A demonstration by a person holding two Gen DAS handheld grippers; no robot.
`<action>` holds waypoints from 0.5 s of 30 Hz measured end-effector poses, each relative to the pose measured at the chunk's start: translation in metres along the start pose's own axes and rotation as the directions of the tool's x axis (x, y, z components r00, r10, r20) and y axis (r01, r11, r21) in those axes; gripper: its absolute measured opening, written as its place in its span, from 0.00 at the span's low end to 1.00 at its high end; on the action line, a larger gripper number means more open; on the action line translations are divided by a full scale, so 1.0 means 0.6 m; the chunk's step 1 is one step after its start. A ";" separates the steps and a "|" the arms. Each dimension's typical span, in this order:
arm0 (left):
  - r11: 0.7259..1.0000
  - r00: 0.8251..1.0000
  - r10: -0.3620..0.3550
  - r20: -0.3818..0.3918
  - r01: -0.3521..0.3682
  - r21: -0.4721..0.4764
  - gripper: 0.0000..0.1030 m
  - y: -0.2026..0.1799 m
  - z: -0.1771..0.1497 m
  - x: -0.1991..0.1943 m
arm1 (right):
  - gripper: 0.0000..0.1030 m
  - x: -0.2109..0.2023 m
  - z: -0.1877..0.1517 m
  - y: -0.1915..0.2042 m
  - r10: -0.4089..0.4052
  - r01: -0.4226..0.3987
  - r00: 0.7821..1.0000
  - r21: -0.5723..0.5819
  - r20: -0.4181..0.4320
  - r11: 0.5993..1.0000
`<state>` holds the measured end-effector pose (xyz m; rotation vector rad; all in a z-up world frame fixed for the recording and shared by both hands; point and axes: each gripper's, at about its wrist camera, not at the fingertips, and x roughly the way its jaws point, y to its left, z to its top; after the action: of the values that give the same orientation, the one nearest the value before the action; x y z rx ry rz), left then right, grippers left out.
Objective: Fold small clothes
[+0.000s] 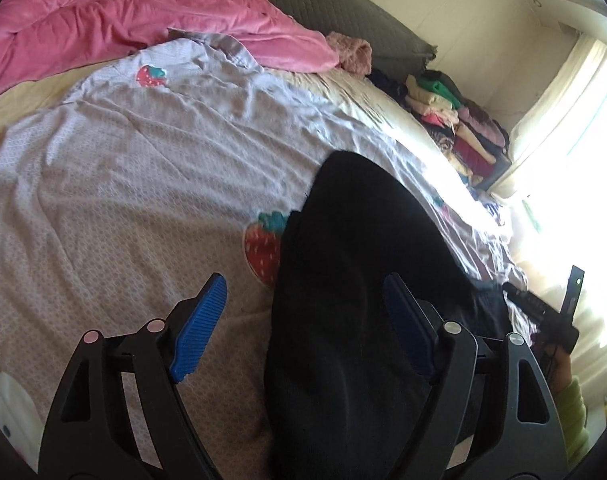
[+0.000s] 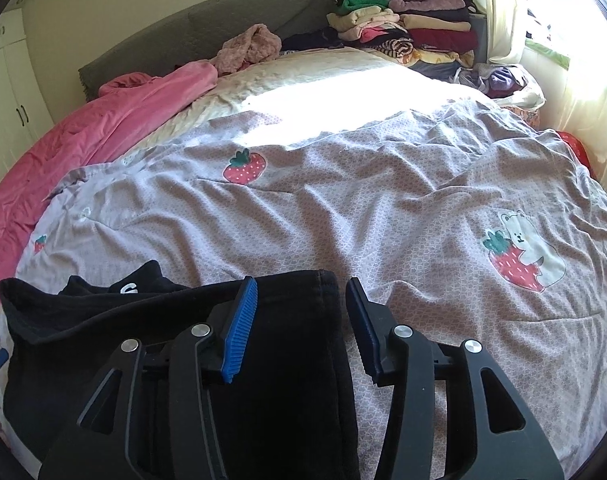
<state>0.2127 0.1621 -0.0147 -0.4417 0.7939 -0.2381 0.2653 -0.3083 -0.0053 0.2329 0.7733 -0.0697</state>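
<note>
Black garment (image 1: 355,280) — one | tools — two, both parted | strawberry prints (image 2: 245,167) — three

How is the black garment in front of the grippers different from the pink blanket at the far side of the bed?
The black garment is dark and lies fairly flat, close under the grippers; the pink blanket is bright and bunched in thick, rumpled folds along the bed's far edge. The black garment takes up only a small patch of the strawberry-print sheet, while the pink blanket stretches along much of one side. Both rest on the bed, and neither is gripped.
</note>
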 end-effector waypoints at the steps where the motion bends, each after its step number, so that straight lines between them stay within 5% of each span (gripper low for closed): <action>1: 1.000 1.000 -0.002 -0.007 0.002 0.005 0.70 -0.002 -0.003 0.000 | 0.47 -0.008 -0.002 -0.003 0.003 -0.003 1.000 0.005 0.005 1.000; 6: 0.999 0.999 -0.013 -0.037 0.015 0.044 0.70 -0.016 -0.018 0.000 | 0.61 -0.059 -0.024 -0.022 0.018 -0.019 0.999 0.027 0.037 0.999; 15: 0.996 0.998 0.002 -0.070 0.004 0.088 0.70 -0.023 -0.042 -0.004 | 0.66 -0.116 -0.100 -0.052 0.062 -0.062 0.998 0.060 0.006 0.996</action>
<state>0.1920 0.1435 -0.0226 -0.3517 0.8486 -0.2900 0.1696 -0.3259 -0.0038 0.3139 0.7604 -0.0345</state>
